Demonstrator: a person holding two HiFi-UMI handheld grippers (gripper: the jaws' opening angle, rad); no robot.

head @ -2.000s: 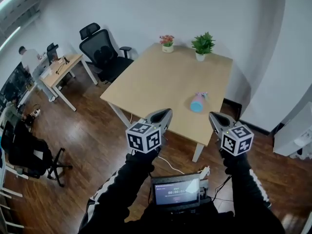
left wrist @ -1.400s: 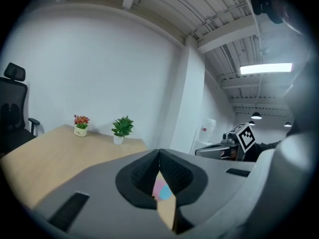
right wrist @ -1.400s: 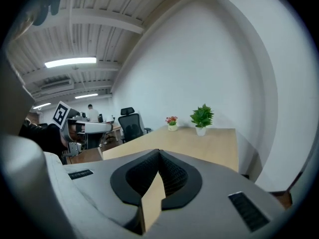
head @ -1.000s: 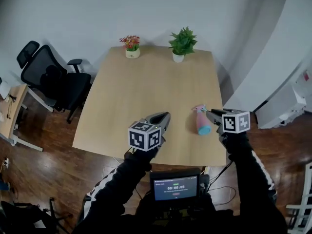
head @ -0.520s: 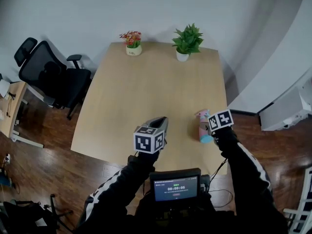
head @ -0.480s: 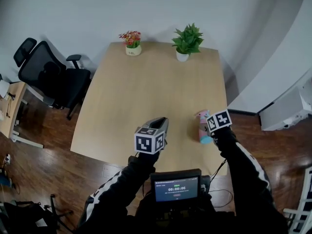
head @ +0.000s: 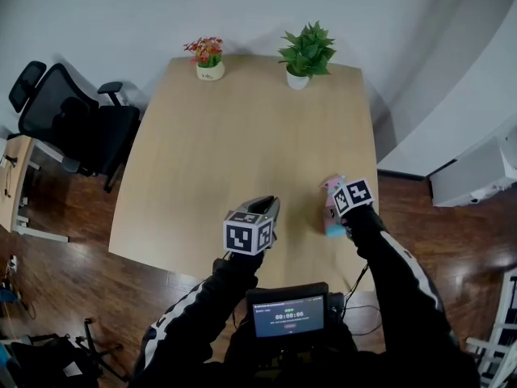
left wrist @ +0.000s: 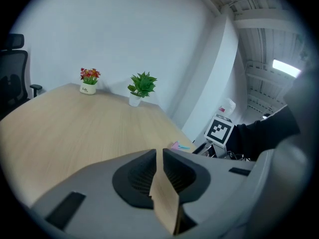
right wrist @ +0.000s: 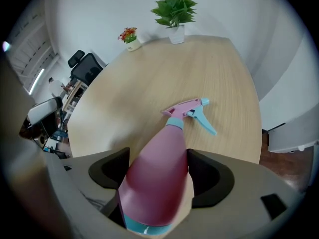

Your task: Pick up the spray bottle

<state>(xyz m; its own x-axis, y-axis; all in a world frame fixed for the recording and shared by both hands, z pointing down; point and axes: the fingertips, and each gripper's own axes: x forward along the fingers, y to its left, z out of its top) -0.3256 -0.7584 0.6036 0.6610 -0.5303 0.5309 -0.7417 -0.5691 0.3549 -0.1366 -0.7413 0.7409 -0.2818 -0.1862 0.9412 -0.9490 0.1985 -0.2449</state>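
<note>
where the spray bottle (right wrist: pixel 164 148) lies on its side near the right edge of the table (head: pixel 242 136), the right gripper (right wrist: pixel 157 169) has its jaws pressed against both sides of the pink body, nozzle pointing away. the left gripper (head: pixel 266 208) hovers over the front edge, jaws nearly together, nothing between. a flower pot (head: pixel 208 59) and green plant (head: pixel 303 51) stand at the far edge, well apart from the bottle; an office chair (head: pixel 69 124) sits left.
</note>
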